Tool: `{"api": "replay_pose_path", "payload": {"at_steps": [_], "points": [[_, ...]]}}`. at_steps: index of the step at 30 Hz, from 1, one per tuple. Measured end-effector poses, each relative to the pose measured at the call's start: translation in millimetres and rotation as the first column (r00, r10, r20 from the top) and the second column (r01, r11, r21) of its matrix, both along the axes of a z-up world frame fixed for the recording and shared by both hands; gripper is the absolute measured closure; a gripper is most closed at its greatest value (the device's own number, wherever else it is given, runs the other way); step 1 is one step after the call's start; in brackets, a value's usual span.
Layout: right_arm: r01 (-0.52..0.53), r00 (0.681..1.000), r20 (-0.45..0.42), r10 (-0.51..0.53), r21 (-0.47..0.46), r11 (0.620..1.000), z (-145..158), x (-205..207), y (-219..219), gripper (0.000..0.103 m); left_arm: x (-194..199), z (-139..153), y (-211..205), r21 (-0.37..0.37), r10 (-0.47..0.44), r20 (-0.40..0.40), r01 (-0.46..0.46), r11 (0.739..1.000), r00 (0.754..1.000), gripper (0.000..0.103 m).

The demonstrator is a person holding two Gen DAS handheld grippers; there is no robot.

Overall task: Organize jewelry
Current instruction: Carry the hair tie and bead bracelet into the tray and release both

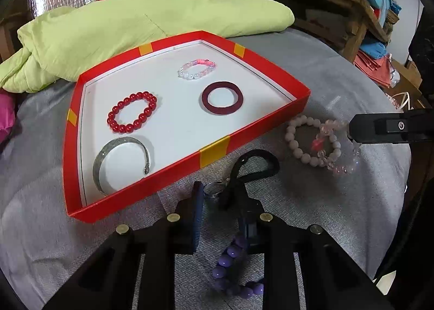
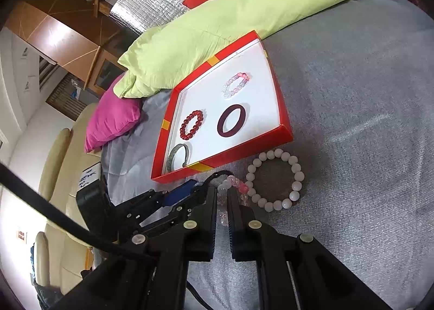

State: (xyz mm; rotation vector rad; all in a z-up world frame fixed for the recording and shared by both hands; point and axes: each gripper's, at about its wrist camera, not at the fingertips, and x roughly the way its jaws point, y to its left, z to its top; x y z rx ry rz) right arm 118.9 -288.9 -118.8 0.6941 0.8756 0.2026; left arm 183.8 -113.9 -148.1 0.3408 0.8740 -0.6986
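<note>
The left gripper (image 1: pixel 221 196) is set w/ narrowly parted jaws around the black elastic hair loop (image 1: pixel 255 166) and a small clear ring (image 1: pixel 211 190), both on the grey cloth (image 1: pixel 312 215) just outside the shallow red cardboard tray (image 1: pixel 214 150). Whether the pads actually bite can't be told. The right gripper (image 2: pixel 222 196) is closed on the clear pink bead bracelet (image 1: pixel 341 166), which lies touching the milky white bead bracelet (image 2: pixel 274 179) beside the tray. Risks, as judged: the soft loop could be pinched by one strand only and slip out on lifting; the clear ring could be dragged along w/ it or flicked off. The purple bead bracelet (image 1: pixel 230 264) under the left jaws could be snagged. On the right, the white bracelet could be towed along if the beads are tangled.
</note>
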Motion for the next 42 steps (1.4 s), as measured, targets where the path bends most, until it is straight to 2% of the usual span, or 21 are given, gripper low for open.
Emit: {"api": "replay_pose_path", "payload": {"at_steps": [1,9,14,20,25,34,42], "points": [[0.001,1.0,0.002,-0.001,0.001,1.0,0,0,0,0.095,0,1,1,-0.004,-0.001,0.002,0.001,1.0,1.0,0.096],[0.0,0.999,0.042,0.0,-0.001,1.0,6,-2,3,0.095,-8,26,11,-0.069,-0.002,0.039,0.005,0.998,0.999,0.095],[0.009,0.994,0.105,-0.009,0.005,1.0,17,-4,4,0.095,-8,51,23,-0.135,0.016,0.083,-0.005,0.991,0.996,0.095],[0.017,0.983,0.183,-0.018,0.003,1.0,35,3,5,0.095,13,72,48,-0.215,0.123,0.099,-0.099,0.971,0.988,0.095],[0.026,0.977,0.212,-0.024,-0.006,1.0,46,18,6,0.095,38,77,62,-0.245,0.203,0.095,-0.175,0.954,0.974,0.095],[0.0,0.977,0.213,0.003,-0.017,1.0,47,61,21,0.095,86,68,71,-0.24,0.323,0.072,-0.298,0.924,0.944,0.095],[-0.031,0.98,0.194,0.034,-0.018,0.999,39,106,31,0.095,119,60,63,-0.202,0.352,0.071,-0.332,0.921,0.933,0.095]]}}
